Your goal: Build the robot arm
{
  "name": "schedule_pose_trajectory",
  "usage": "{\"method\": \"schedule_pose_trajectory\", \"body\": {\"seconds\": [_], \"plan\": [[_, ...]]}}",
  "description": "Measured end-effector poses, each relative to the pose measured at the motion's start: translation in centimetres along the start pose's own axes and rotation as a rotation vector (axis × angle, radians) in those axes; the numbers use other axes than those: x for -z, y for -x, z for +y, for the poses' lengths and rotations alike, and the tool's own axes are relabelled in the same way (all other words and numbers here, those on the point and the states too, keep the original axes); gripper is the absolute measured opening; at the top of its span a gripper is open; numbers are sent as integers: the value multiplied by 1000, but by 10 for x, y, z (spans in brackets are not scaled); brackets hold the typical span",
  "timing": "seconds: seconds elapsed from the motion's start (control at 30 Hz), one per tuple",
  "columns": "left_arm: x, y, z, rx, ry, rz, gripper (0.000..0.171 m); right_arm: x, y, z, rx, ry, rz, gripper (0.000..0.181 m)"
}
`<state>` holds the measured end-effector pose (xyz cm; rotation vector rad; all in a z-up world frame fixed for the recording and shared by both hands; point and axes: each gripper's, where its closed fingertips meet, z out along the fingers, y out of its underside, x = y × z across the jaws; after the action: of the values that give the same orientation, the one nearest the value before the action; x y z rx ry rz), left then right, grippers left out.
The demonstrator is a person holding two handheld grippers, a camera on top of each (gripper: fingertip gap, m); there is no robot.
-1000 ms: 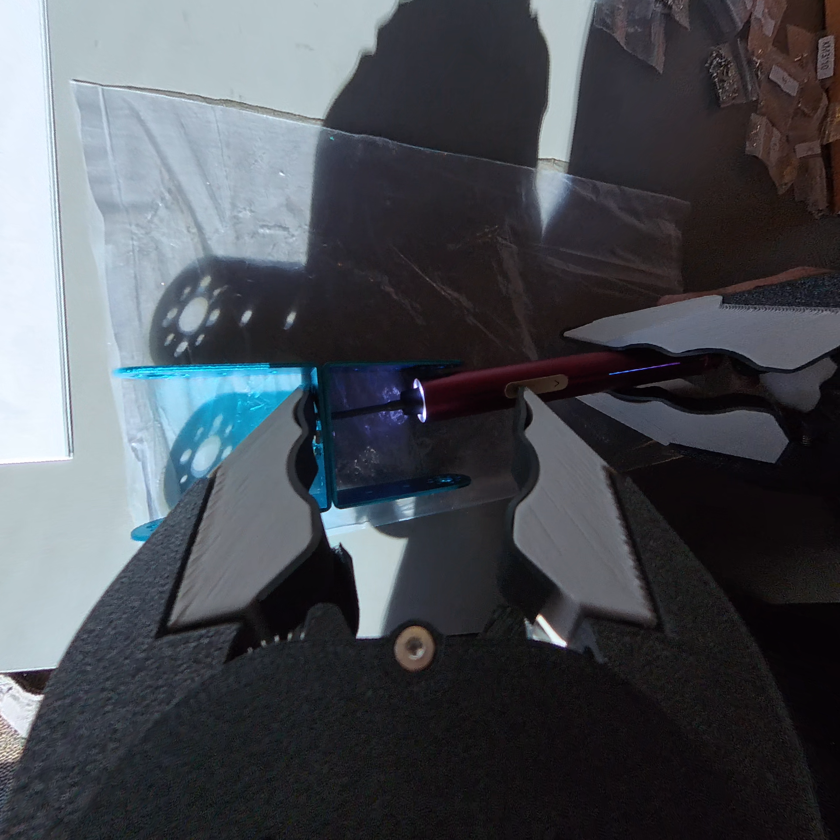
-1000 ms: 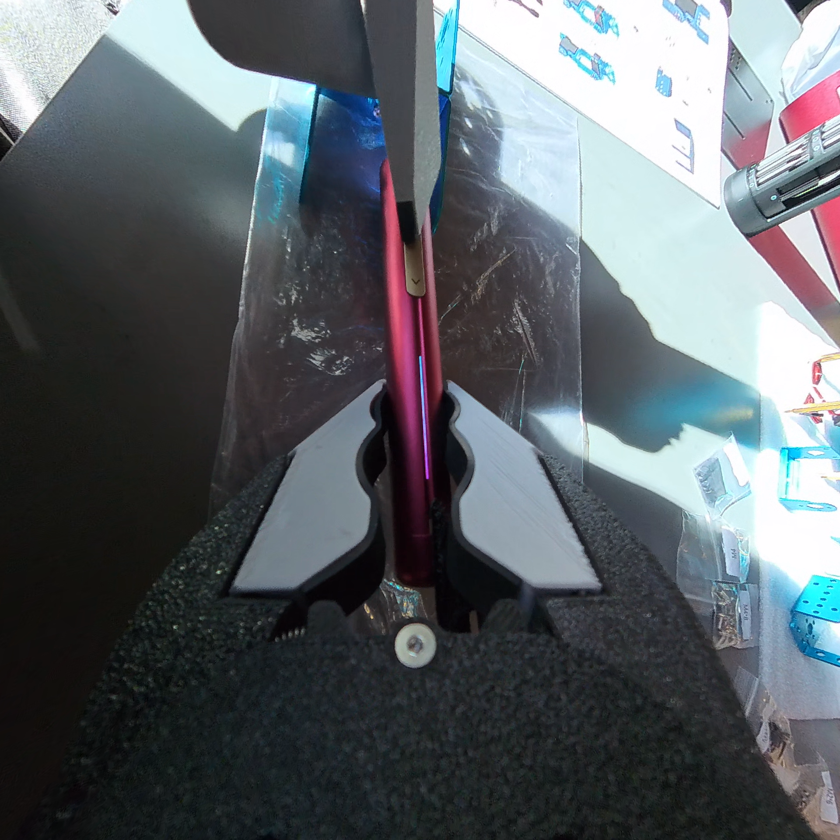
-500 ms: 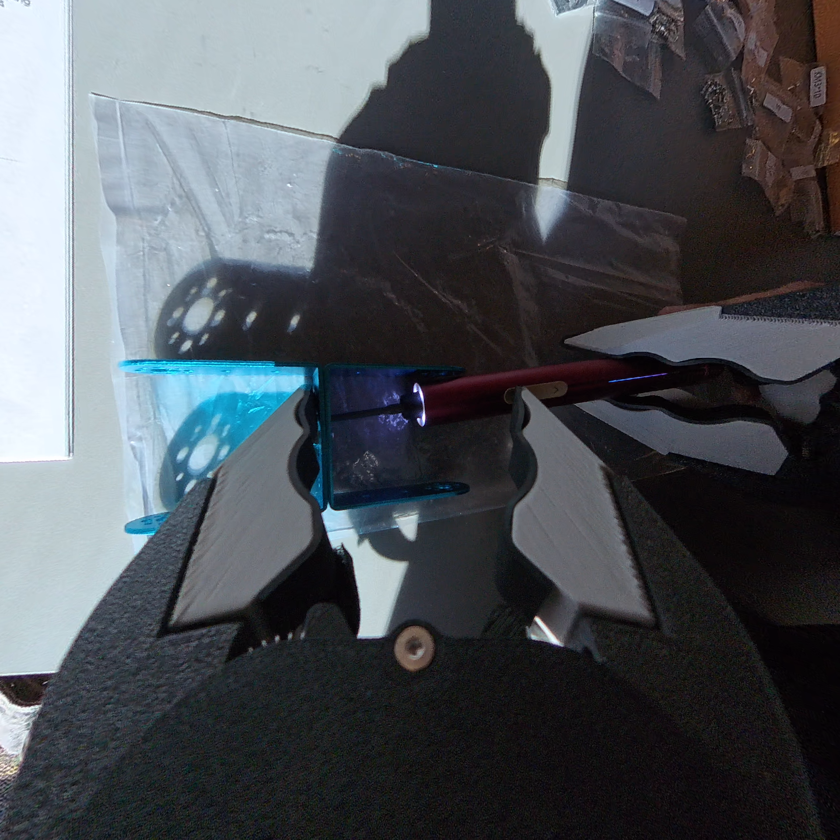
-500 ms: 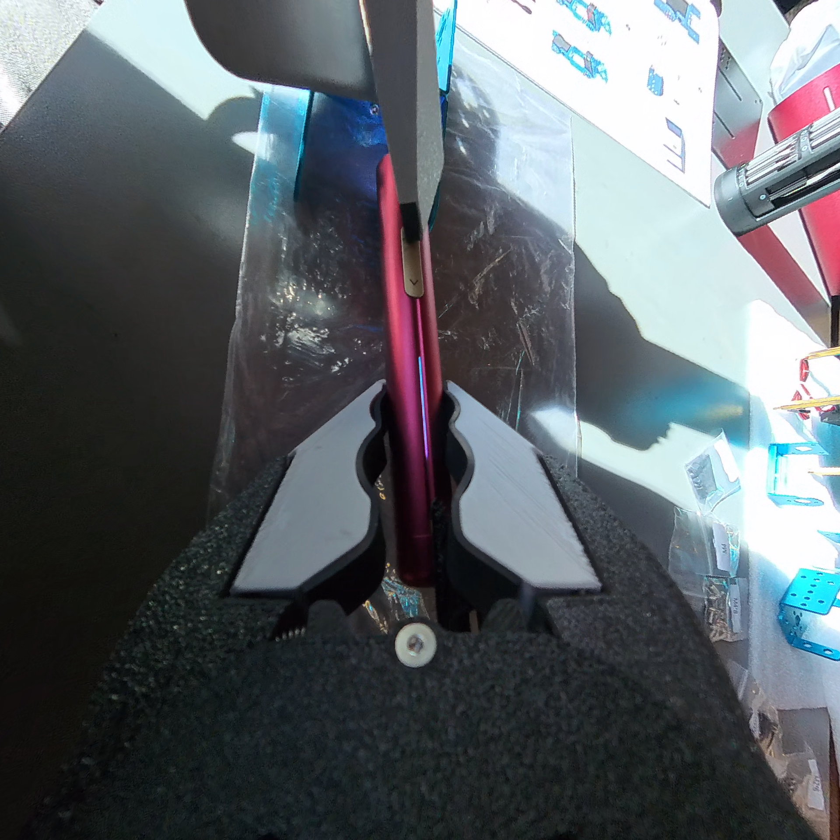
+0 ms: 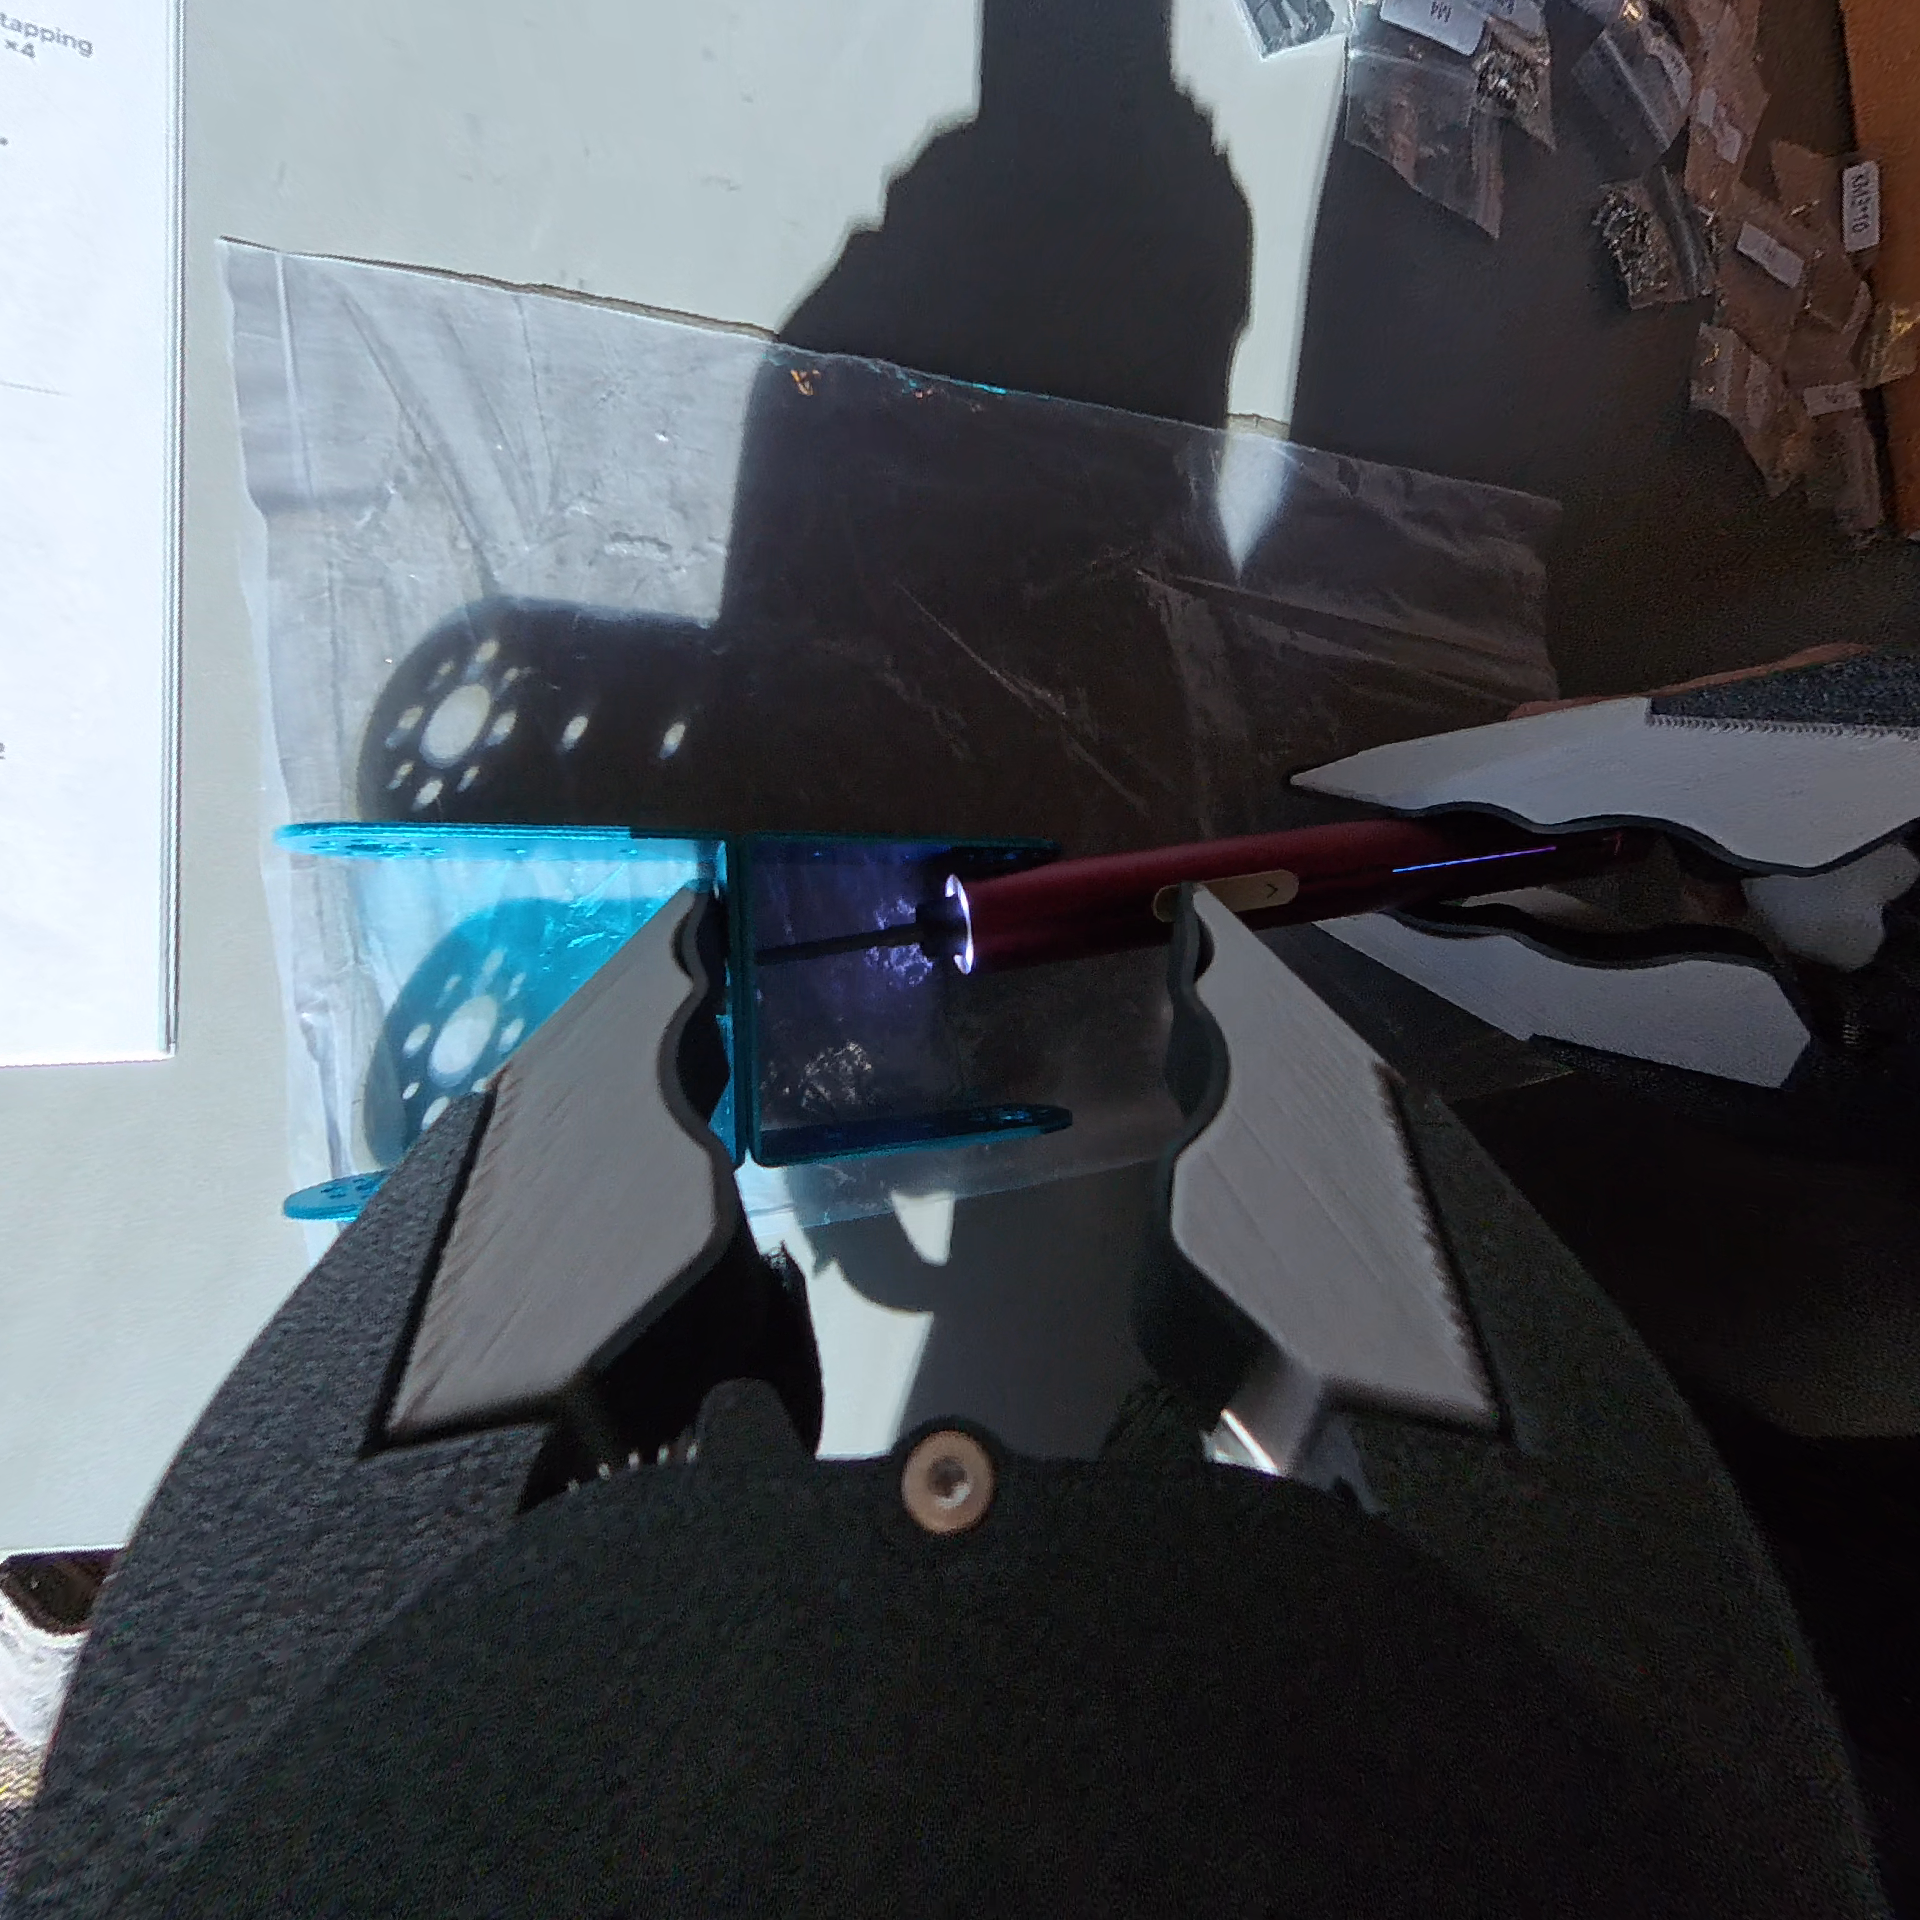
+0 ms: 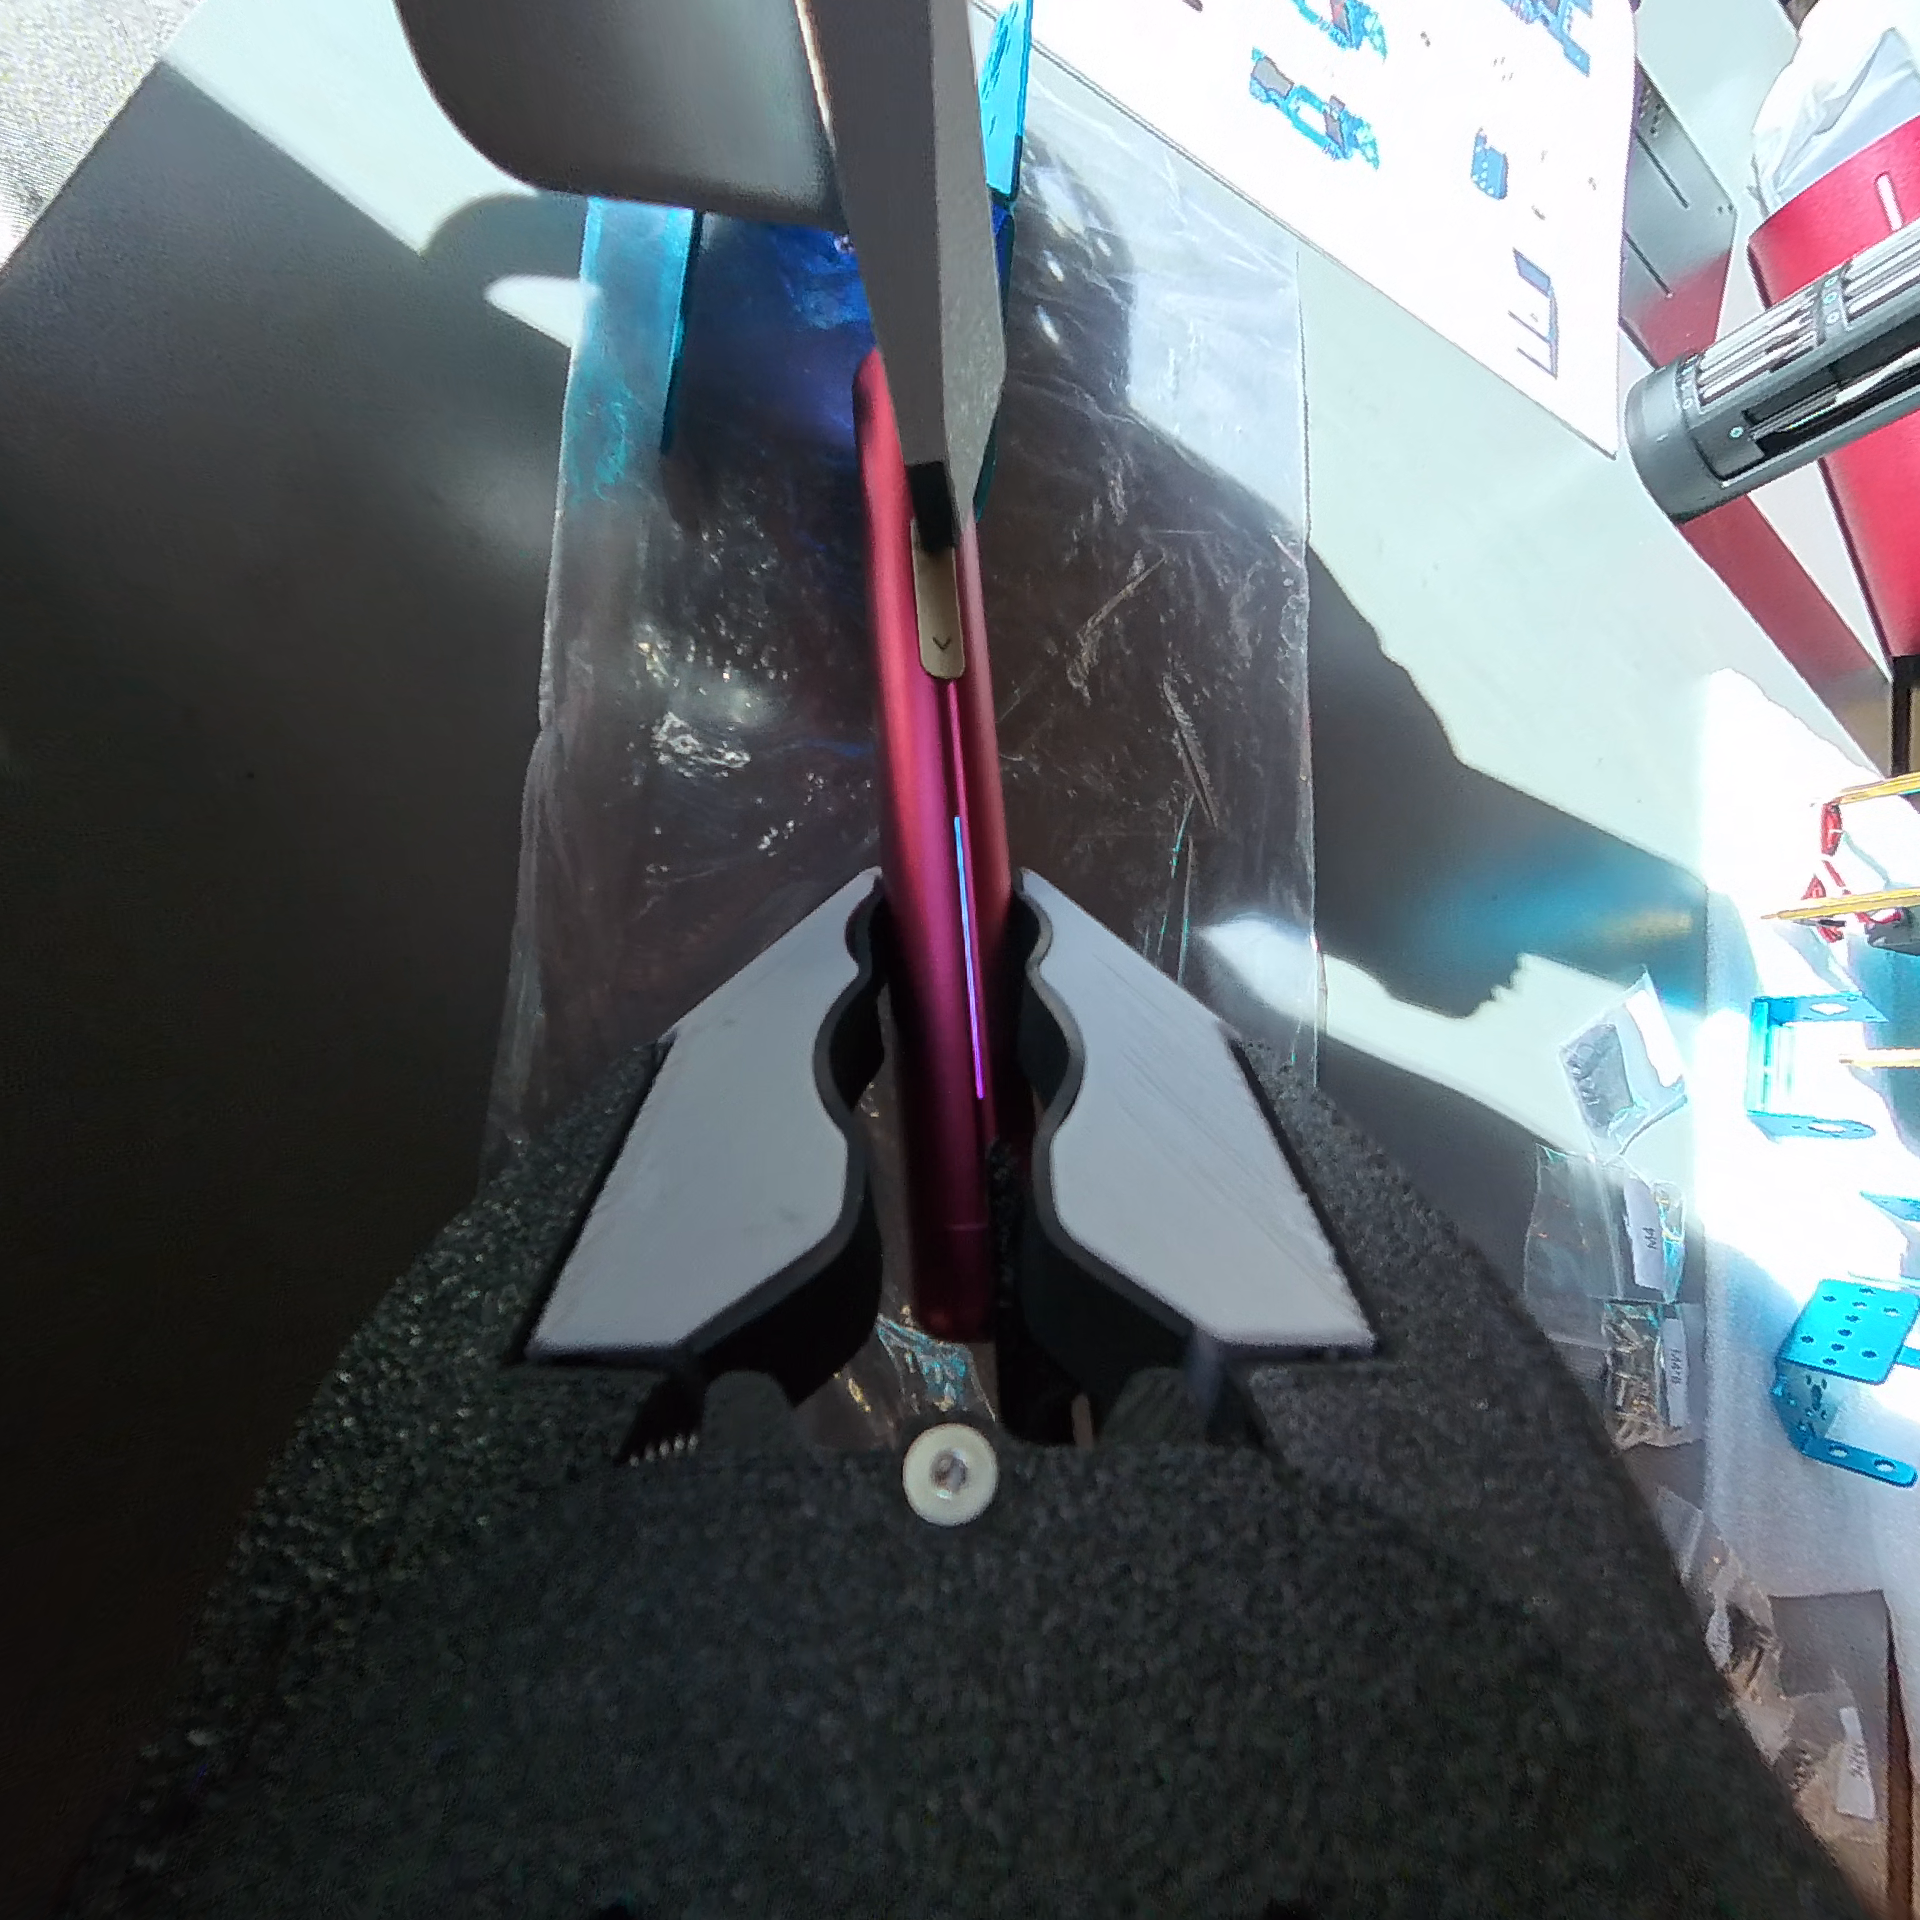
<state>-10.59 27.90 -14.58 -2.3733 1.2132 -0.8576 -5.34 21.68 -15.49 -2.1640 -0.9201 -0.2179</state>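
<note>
my right gripper [image 6: 951,925] clamped the red screwdriver [image 6: 930,831], aiming its bit at the blue bracket [image 5: 831,997]. my left gripper [image 5: 940,935] gaped wide around that bracket, one finger touching its left wall, seemingly steadying it

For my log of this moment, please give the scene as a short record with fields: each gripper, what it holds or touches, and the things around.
left gripper: open, jaws on both sides of the blue bracket
right gripper: shut on the red electric screwdriver
screwdriver tip: lit, its bit points at the bracket's inner wall
under them: clear plastic bag on the white table
nearby: small screw bags, printed sheet
</note>
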Motion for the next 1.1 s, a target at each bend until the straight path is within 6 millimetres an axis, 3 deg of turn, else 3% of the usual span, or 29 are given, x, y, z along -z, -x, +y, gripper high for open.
{"method": "schedule_pose_trajectory", "body": {"seconds": [1.1], "plan": [[0,2,-1,-10,-15,-3,84,-2,-2,0,4,10,31,20]]}}
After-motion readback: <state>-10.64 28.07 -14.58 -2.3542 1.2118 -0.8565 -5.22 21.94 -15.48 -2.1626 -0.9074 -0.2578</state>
